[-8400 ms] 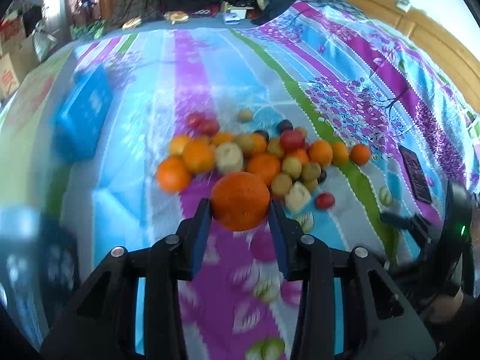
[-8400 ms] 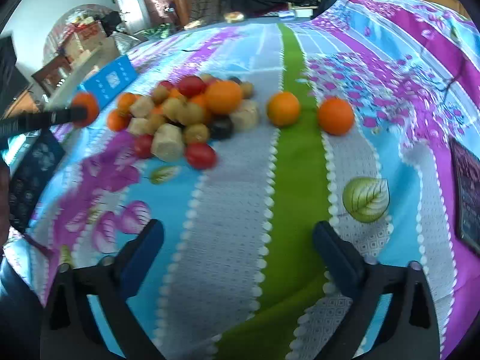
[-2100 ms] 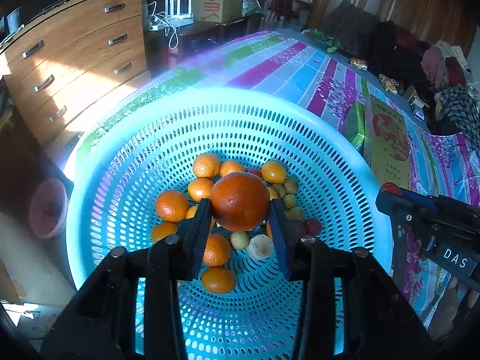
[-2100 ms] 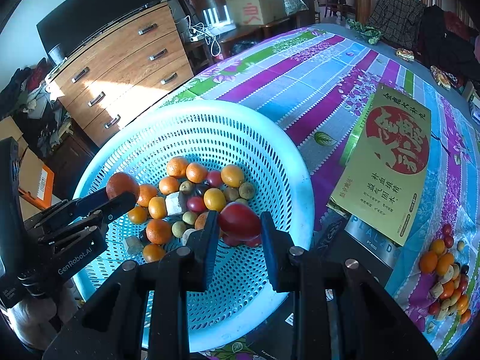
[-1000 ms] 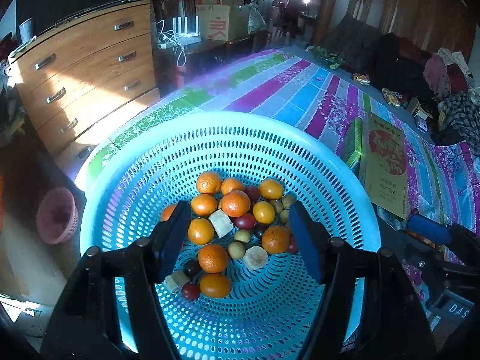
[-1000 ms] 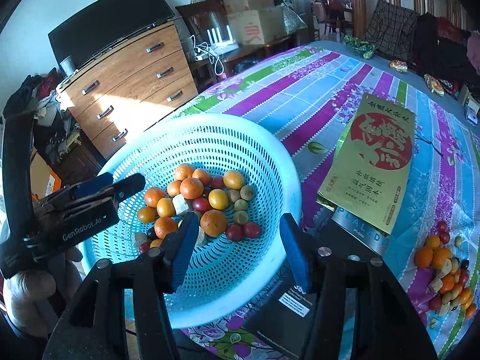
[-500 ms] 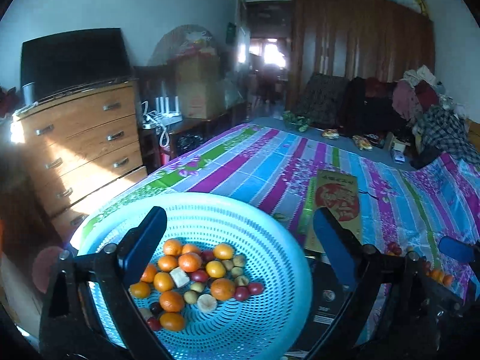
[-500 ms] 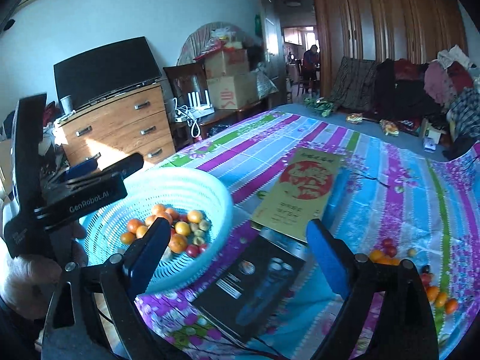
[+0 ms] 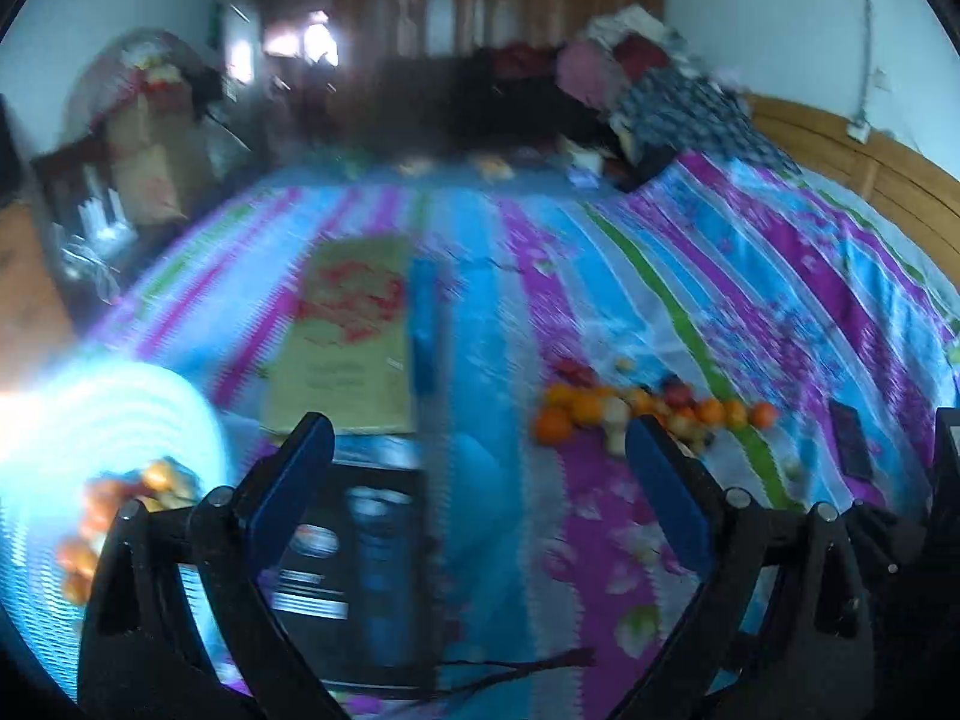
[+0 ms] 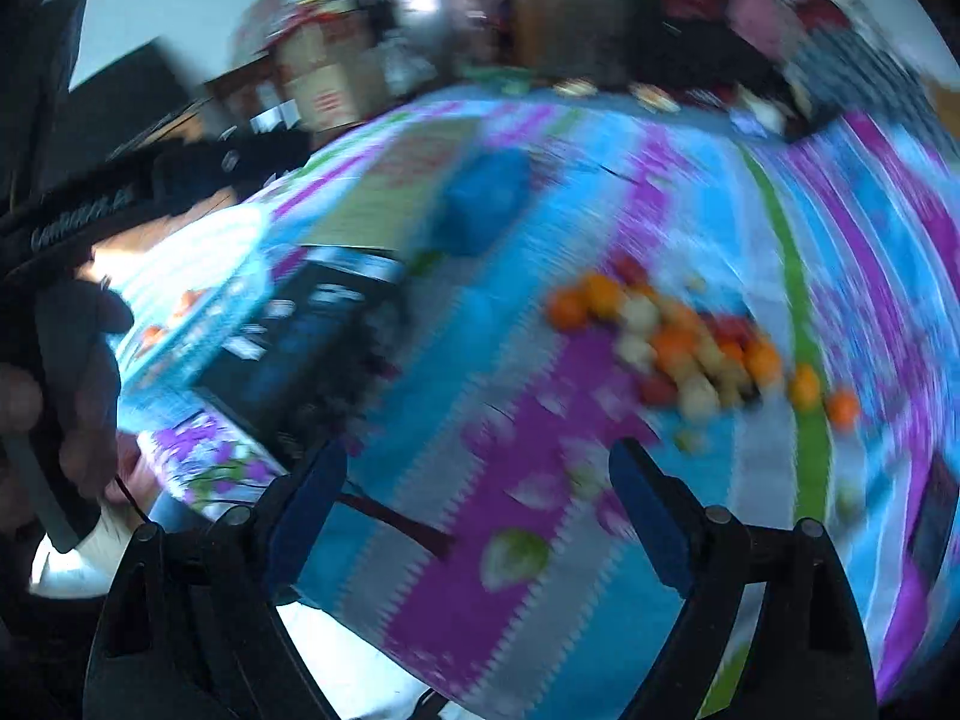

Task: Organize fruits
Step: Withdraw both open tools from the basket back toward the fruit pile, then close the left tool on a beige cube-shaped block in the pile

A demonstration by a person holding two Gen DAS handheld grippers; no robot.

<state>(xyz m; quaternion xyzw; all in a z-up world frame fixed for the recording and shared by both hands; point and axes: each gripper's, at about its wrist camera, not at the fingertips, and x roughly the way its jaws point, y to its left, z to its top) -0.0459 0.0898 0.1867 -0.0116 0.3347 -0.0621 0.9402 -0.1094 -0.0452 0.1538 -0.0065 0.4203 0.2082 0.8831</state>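
Both views are motion-blurred. A pile of small fruits [image 9: 648, 411], mostly orange with some red and pale ones, lies on the striped bedspread, also in the right wrist view [image 10: 678, 342]. The light blue perforated basket [image 9: 90, 414] with fruits in it [image 9: 102, 510] sits at the far left; a part of it shows in the right wrist view [image 10: 198, 264]. My left gripper [image 9: 477, 480] is open and empty, aimed over the bed. My right gripper [image 10: 477, 501] is open and empty. The left gripper's body [image 10: 120, 192] crosses the right wrist view at upper left.
A tan box with red print [image 9: 348, 330], a blue box [image 9: 423, 330] and a dark box [image 9: 354, 552] lie between basket and fruits. A dark flat device [image 9: 849, 438] lies at right. Clothes are piled at the bed's far end [image 9: 636, 78].
Both grippers let their fruits go into the basket and opened. Both have swung right, away from the basket, so the fruit pile on the bed is now ahead.
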